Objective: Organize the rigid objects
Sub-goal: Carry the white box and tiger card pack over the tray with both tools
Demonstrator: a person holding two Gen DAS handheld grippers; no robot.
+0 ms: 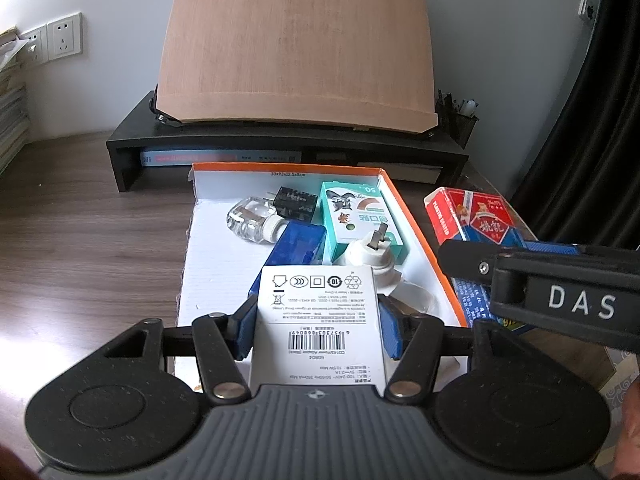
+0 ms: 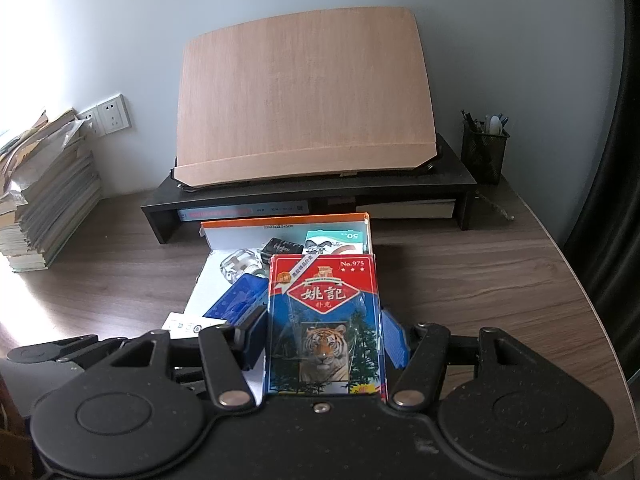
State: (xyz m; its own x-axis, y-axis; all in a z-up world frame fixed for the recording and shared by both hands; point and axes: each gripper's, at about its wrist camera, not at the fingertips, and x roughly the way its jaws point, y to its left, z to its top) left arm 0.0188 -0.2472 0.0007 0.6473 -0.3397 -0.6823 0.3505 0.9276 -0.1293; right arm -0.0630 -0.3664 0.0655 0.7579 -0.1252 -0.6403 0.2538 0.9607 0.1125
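Both tools loaded! The left tool [image 1: 316,326] is clamped on a white box [image 1: 316,312], label up, hovering at the tray's [image 1: 420,220] six o'clock edge. The right tool [image 2: 322,338] grips a tiger card pack [image 2: 324,320], glossy and crisp-cornered, over the tray's right side. Already inside: bottle [image 1: 250,218], black adapter [image 1: 296,202], teal box [image 1: 358,216], blue case [image 1: 298,246], white plug [image 1: 370,254]. Judging by that, well along; these two remain, desk [image 2: 480,280] otherwise bare nearby.

A wood-grain desk [image 2: 460,280] carries an orange-rimmed box [image 2: 362,218] mid-desk, a black riser [image 2: 460,178] along the back edge (pen cup [image 2: 484,156] beside it), stacked books [image 2: 48,208] at the left edge.
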